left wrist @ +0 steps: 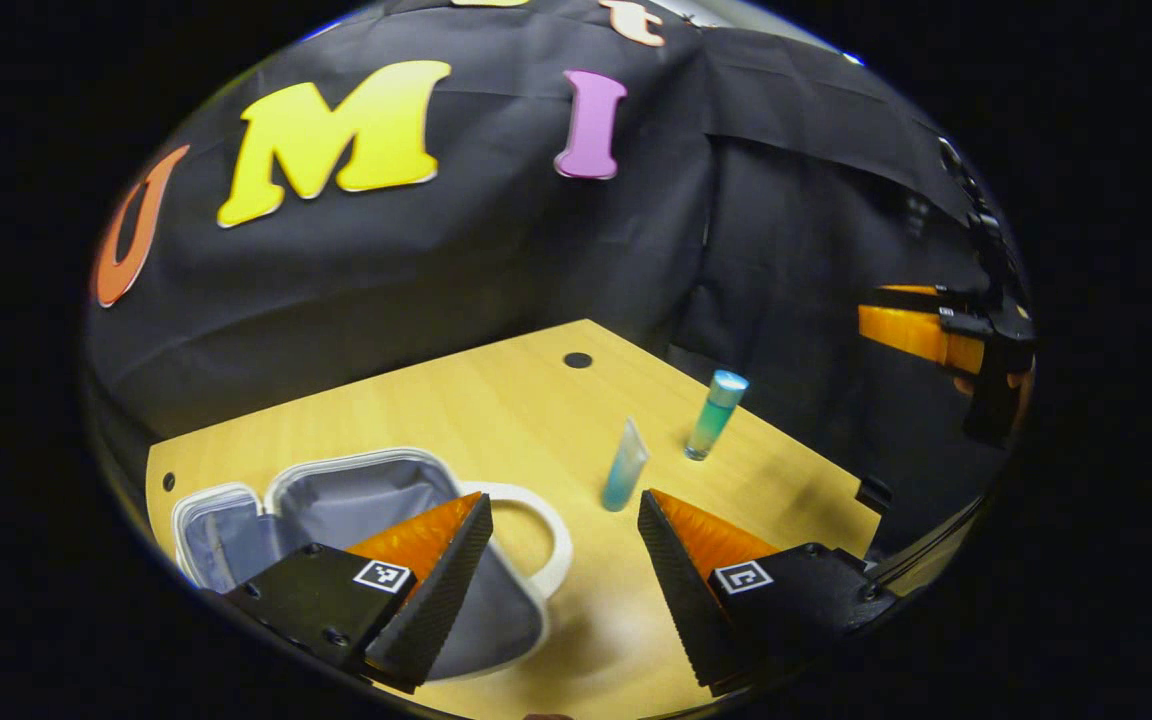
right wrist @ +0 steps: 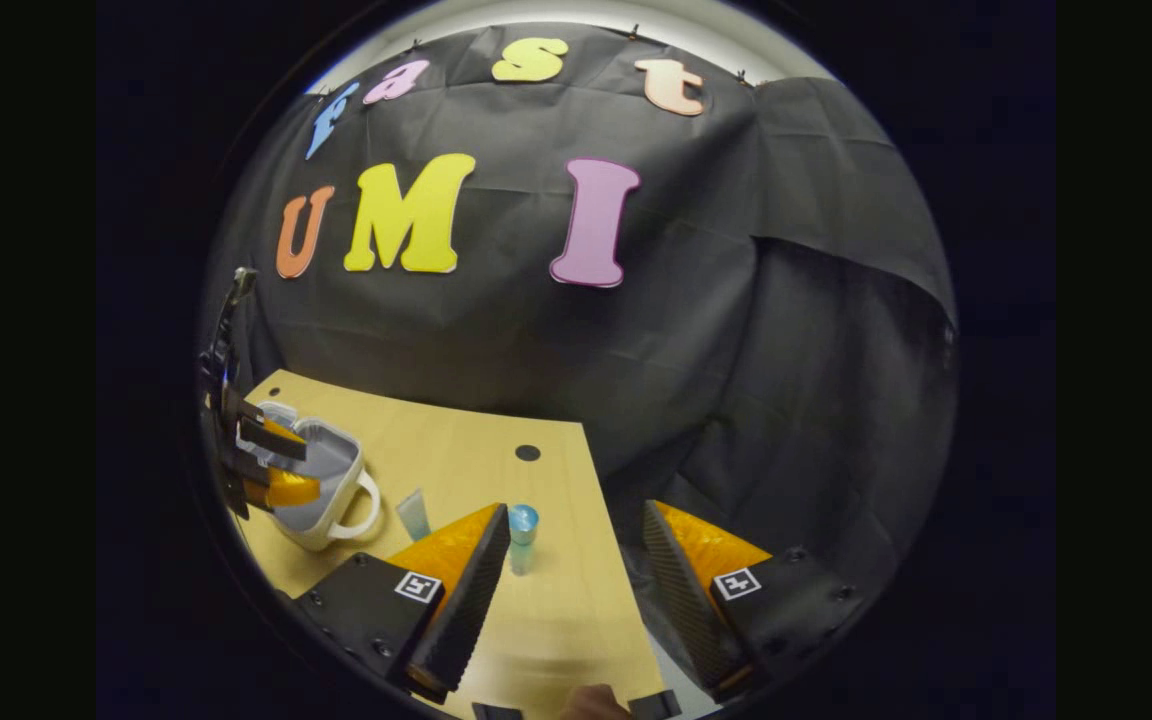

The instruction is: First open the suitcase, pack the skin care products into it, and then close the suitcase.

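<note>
The case point(left wrist: 356, 505) lies open on the counter point(left wrist: 496, 410), its grey lining bare, so packing is the step in hand. To do it well, the left claw point(left wrist: 561, 560), spread and hovering just beside the case's white handle point(left wrist: 546, 540), should drop onto the tube point(left wrist: 625, 466) near it, pinch it mid-body and carry it upright over the rim before letting go. The right claw point(right wrist: 576, 570), also spread, hangs above the bottle point(right wrist: 521, 538) farther from the case and could take that one. Both of the 2 products stand upright: the tube is flat-crimped, pale blue and translucent; the bottle is a slim green-blue cylinder with a light cap, likely to tip if nudged.
</note>
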The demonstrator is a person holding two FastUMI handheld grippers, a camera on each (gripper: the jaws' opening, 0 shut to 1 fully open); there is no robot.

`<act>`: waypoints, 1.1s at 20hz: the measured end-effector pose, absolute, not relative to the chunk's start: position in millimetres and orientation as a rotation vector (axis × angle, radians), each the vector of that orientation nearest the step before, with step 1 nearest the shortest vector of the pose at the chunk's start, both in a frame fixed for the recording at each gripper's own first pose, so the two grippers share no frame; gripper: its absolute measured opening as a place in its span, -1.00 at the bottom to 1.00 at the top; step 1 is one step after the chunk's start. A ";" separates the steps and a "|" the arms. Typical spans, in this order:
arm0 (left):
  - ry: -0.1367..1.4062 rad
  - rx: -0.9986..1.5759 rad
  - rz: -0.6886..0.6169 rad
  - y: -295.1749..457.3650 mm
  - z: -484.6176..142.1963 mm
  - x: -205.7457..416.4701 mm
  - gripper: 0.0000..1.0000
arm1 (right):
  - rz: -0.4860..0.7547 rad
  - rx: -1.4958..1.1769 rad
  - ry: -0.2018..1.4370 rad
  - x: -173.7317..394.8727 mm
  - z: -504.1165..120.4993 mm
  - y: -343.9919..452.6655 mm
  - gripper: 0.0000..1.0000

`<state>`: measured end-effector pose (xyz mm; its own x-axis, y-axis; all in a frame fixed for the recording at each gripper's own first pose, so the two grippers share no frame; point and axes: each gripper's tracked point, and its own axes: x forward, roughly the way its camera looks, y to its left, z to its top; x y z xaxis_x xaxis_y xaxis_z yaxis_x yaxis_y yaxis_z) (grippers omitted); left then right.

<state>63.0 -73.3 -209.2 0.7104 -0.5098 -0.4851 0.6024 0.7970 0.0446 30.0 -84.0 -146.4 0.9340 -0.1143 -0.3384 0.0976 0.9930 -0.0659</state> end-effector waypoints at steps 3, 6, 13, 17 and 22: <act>0.503 0.191 -0.645 -114.8 -238.6 74.1 0.89 | -0.116 -0.061 0.375 28.6 -157.1 -104.1 0.60; 0.500 0.173 -0.613 -140.2 -265.6 90.7 0.89 | -0.110 -0.092 0.405 27.1 -173.9 -119.7 0.59; 0.517 0.104 -0.422 -160.0 -326.8 136.6 0.88 | -0.049 -0.142 0.479 40.0 -216.9 -138.9 0.60; 0.483 0.097 -0.387 -167.3 -329.6 149.4 0.83 | 0.021 -0.081 0.511 57.3 -240.4 -126.1 0.60; 0.477 0.104 -0.328 -160.6 -336.1 159.4 0.27 | 0.095 -0.079 0.509 76.6 -255.5 -103.4 0.60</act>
